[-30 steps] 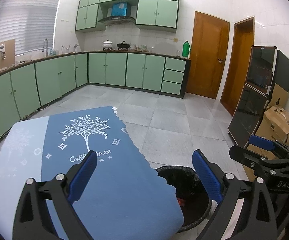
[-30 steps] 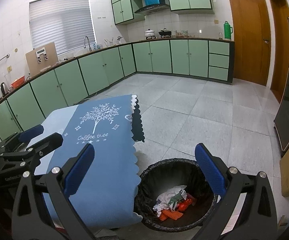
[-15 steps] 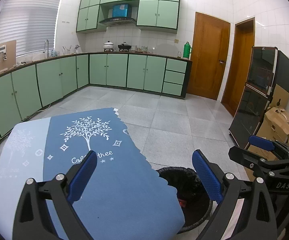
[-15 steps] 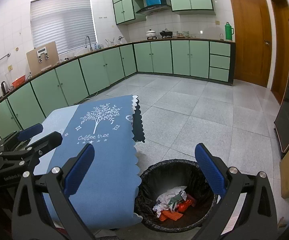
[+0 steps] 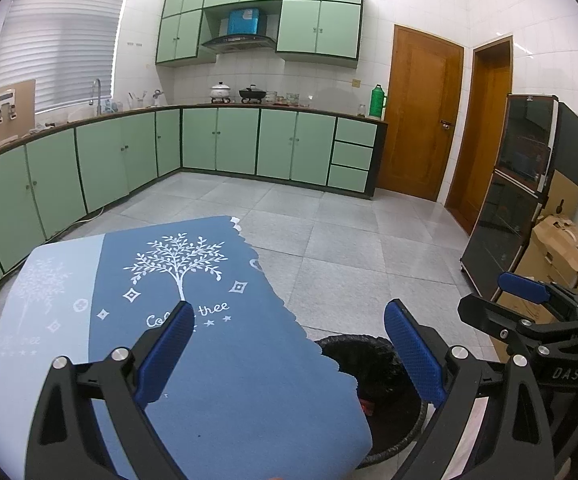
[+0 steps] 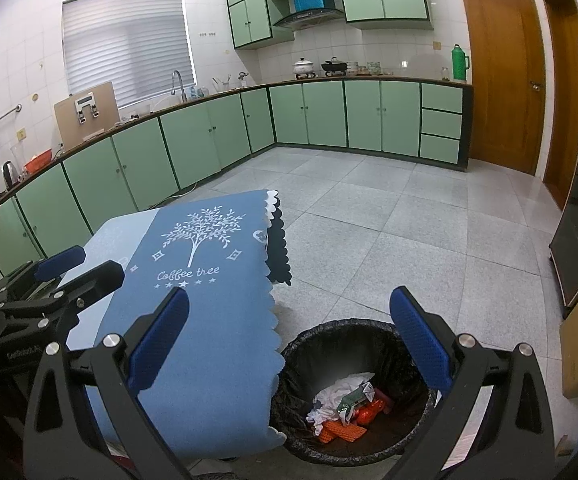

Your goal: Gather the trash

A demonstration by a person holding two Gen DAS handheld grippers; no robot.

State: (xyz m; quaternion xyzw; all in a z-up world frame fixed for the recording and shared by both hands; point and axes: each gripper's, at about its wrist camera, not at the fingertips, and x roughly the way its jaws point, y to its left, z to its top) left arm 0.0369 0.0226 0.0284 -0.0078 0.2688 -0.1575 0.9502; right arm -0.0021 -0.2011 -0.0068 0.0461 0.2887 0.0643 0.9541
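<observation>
The trash (image 6: 347, 406) is lying in a heap at the bottom of a black-lined trash bin (image 6: 331, 330): crumpled white paper, a green-and-white wrapper, and orange and red pieces. The bin is standing on the grey tiled floor (image 6: 389, 220), just beside the edge of the bench, whose blue "Coffee tree" tablecloth (image 6: 209, 300) is hanging down next to the bin's rim.

The right claw (image 6: 289, 338) is hovering above the bin with its 2 blue-padded fingers (image 6: 419, 338) spread wide apart, holding nothing and touching nothing. The left claw (image 5: 287, 354) is hovering over the cloth-covered bench, its 2 fingers (image 5: 165, 354) also standing wide apart and gripping nothing; from its camera, the bin (image 5: 369, 350) is showing partly behind the tablecloth (image 5: 209, 360) edge, with only a sliver of red visible inside. Each claw is appearing at the side of the other's view, the right claw (image 5: 529, 292) to the right and the left claw (image 6: 55, 268) to the left.

Green cabinets (image 6: 321, 114) are lining the far walls, a wooden door (image 6: 503, 76) is standing shut, and cardboard boxes (image 5: 561, 252) are resting against the right wall.
</observation>
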